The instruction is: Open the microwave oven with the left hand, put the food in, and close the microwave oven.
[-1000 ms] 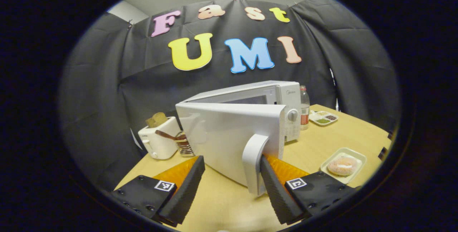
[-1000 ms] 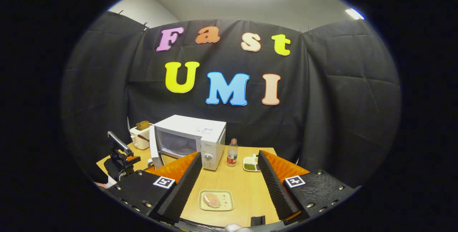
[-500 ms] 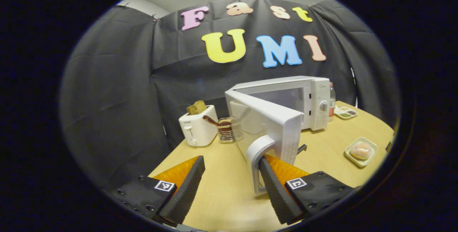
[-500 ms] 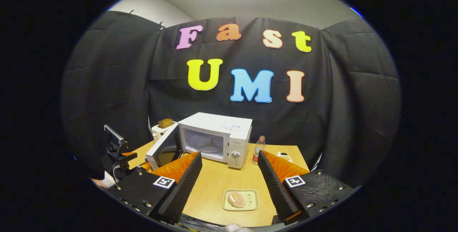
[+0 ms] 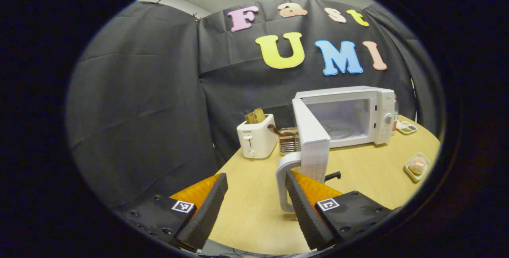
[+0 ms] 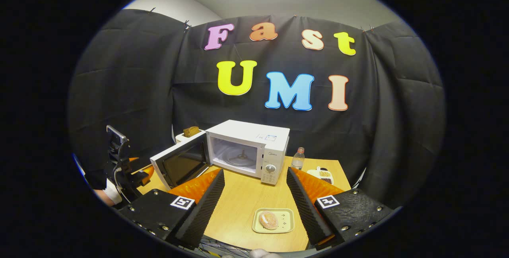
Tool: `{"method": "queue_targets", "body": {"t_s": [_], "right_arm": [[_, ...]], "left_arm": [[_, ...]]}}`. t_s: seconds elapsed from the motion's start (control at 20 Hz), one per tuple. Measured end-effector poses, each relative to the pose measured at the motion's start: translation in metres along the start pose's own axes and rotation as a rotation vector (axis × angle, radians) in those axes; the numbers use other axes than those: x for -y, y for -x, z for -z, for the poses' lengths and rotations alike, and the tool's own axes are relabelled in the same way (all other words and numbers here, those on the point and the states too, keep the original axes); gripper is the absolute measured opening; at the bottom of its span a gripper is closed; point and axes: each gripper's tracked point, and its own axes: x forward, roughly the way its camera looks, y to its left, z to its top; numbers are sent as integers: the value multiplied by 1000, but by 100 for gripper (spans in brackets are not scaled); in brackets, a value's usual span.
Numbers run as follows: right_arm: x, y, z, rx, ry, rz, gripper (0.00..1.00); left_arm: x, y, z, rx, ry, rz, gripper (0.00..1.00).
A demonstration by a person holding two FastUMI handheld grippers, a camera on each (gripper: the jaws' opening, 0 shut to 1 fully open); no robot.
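The white microwave (image 5: 346, 111) stands at the back of the table with its door (image 5: 314, 142) swung wide and its cavity bare. My left gripper (image 5: 254, 206) is open; the door handle (image 5: 283, 182) sits between its fingers, against the inner side of the right one. In the right gripper view the microwave (image 6: 254, 142) and its door (image 6: 181, 164) lie ahead to the left. The food, a round bun (image 6: 269, 220) on a pale tray (image 6: 284, 226), lies between the fingers of my open right gripper (image 6: 254, 206), farther out on the table. The bun (image 5: 417, 165) also appears at the right edge of the left gripper view.
A white toaster (image 5: 256, 136) with bread and a small wire rack (image 5: 288, 140) stand left of the microwave. A bottle (image 6: 297, 158) and a compartment dish (image 6: 323, 175) sit to its right. A hand and sleeve (image 6: 105, 194) hold the left gripper's body (image 6: 123, 162) at the table's left edge.
The microwave door has swung from half open to wide open, drawn by the left gripper at its handle. The right gripper view has shifted slightly, with the tray now nearer its middle.
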Motion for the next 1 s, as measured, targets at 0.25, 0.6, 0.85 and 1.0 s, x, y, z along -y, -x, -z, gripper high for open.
{"method": "queue_targets", "body": {"t_s": [0.25,0.6,0.85,1.0], "right_arm": [[17,-19,63,-99,35,-15,96],[44,-45,205,-340,44,-94,96],[46,-79,272,-433,42,-163,96],[45,-107,287,-442,84,-175,96]], "left_arm": [[8,37,-27,33,0,9,100],[41,111,-117,122,72,25,100],[89,149,-188,197,42,38,100],[117,159,-213,222,25,76,100]]}}
